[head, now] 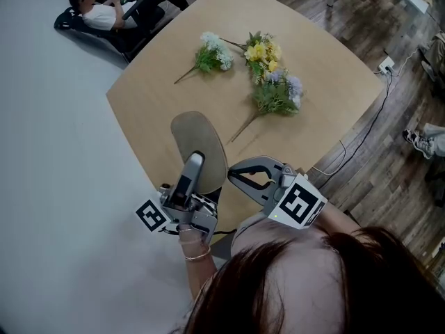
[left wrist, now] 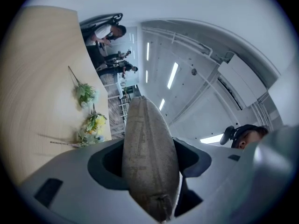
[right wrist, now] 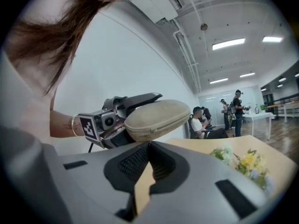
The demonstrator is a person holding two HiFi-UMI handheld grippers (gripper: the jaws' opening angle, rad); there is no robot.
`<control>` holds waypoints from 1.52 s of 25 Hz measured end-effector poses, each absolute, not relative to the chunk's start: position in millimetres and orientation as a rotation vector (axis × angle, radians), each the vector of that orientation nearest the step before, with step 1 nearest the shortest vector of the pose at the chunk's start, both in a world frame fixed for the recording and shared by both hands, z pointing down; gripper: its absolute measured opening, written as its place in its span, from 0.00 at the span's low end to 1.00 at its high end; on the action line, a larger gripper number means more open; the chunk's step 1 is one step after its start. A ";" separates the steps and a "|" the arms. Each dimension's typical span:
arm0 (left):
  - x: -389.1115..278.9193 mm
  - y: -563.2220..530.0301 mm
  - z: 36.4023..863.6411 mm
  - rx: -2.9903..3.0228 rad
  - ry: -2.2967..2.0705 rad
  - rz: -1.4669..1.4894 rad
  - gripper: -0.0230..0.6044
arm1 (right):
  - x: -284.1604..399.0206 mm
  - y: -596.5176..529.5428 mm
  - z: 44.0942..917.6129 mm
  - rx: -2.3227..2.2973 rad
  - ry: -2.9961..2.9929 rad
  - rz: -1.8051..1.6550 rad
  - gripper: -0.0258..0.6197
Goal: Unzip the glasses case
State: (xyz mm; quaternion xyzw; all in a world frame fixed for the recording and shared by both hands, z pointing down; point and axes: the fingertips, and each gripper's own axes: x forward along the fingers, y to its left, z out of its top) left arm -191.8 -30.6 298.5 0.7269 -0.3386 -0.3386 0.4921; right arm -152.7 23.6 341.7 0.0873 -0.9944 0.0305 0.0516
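1. Two claws were up over the near corner of the desk (head: 320, 68), one in each of the person's hands.
2. The left claw (head: 195, 164) gripped the glasses case (head: 201, 141) by one end, its jaws spread wide and pressing on the case's two sides.
3. The beige, fabric-covered case was lifted clear of the desk, its free end pointing away from the person.
4. From the right gripper view, the case (right wrist: 156, 119) lay roughly level in the air, its two halves together and its zip seam running along the side.
5. The right claw (head: 233, 175) had its jaws closed tip to tip with nothing between them.
6. It hovered just beside the case, on the case's right, its tips pointing toward the case but not touching it.
7. Three bunches of flowers lay farther out on the desk: a white one (head: 214, 53), a yellow one (head: 263, 51) and a pale blue one (head: 279, 92).
8. Beyond the desk's far corner, a seated person (head: 104, 12) was visible.
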 end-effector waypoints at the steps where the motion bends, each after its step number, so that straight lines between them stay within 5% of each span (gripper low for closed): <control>1: -192.7 -30.9 299.9 1.752 -0.828 -0.828 0.48 | -153.0 25.0 342.6 0.259 -3.016 0.080 0.06; 38: -204.4 -36.1 335.2 1.525 -0.835 -0.978 0.48 | -158.3 52.5 357.8 0.130 -2.915 0.104 0.06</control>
